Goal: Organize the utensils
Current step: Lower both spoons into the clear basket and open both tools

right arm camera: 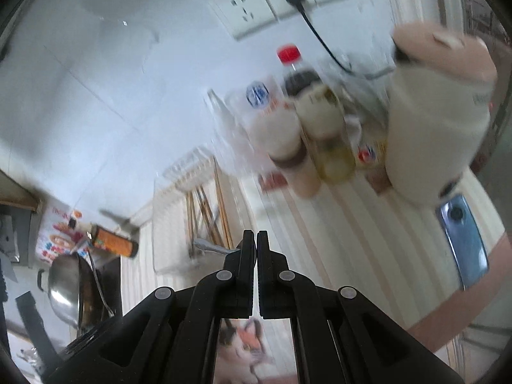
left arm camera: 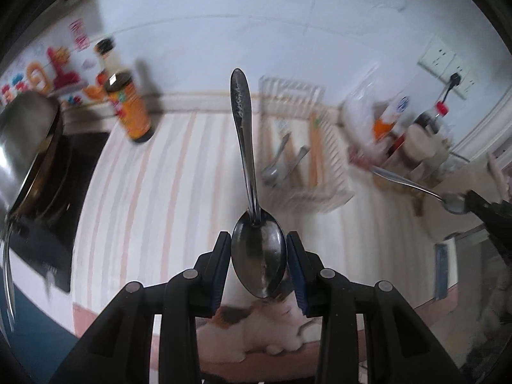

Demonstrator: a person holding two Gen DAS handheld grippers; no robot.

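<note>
My left gripper (left arm camera: 258,240) is shut on the bowl of a steel spoon (left arm camera: 243,121), whose handle points away over the striped tablecloth (left arm camera: 179,192). At the right edge my right gripper (left arm camera: 472,199) is shut on a second spoon (left arm camera: 406,184), held near its bowl. In the right wrist view that gripper (right arm camera: 257,235) has its fingers pressed together, and the second spoon (right arm camera: 211,247) sticks out to the left of the tips. A white slatted utensil tray (left arm camera: 326,188) (right arm camera: 172,201) holding chopsticks and metal cutlery sits beyond both grippers, blurred.
An orange sauce bottle (left arm camera: 131,108) (right arm camera: 112,243) and a steel wok (left arm camera: 25,147) (right arm camera: 64,284) stand on the left. Bottles (right arm camera: 304,121), a white kettle (right arm camera: 438,128) and a blue phone (right arm camera: 464,240) crowd the right. Wall sockets (right arm camera: 256,3) hang behind.
</note>
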